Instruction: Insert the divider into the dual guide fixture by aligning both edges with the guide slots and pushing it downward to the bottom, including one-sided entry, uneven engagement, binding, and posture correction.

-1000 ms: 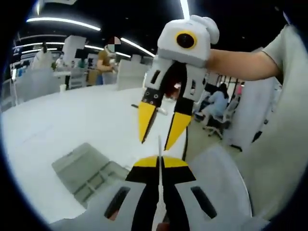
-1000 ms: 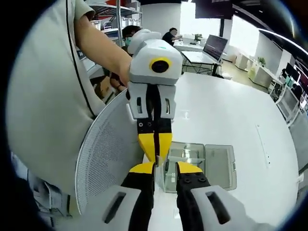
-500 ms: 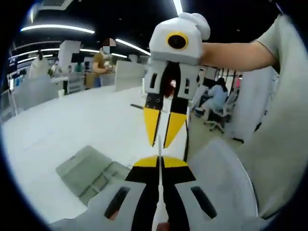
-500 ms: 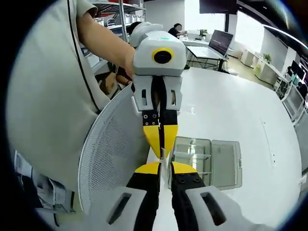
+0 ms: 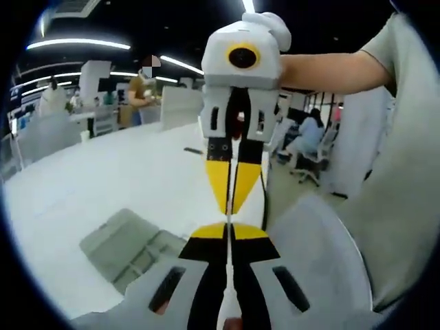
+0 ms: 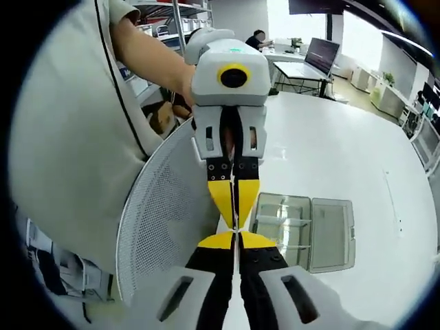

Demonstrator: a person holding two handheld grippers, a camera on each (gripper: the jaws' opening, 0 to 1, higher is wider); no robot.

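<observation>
1. Right now we hold the divider (image 5: 227,206) in the air between the two tools, a thin pale sheet seen edge-on as a bright line; it hangs above the white table (image 6: 330,151), well apart from the fixture.
2. Our left gripper (image 5: 229,230) has its jaws pressed narrow on one edge of the sheet, and our right gripper (image 6: 237,239) has its jaws drawn in on the opposite edge, tips nearly meeting those of the other tool.
3. We judge the divider light and stiff, but thin enough to bow if squeezed end to end, and its smooth faces may slip in the pads.
4. A grip near the upper edge on both sides looks best to us, leaving the lower corners free for the slots.
5. We see the guide fixture (image 6: 302,230) as a clear tray-like box lying flat on the table, below and beyond the jaws.
6. We cannot make out the guide slots through the clear walls, nor the divider's full outline, since only its edge shows; its tilt relative to the fixture is hard to judge.
</observation>
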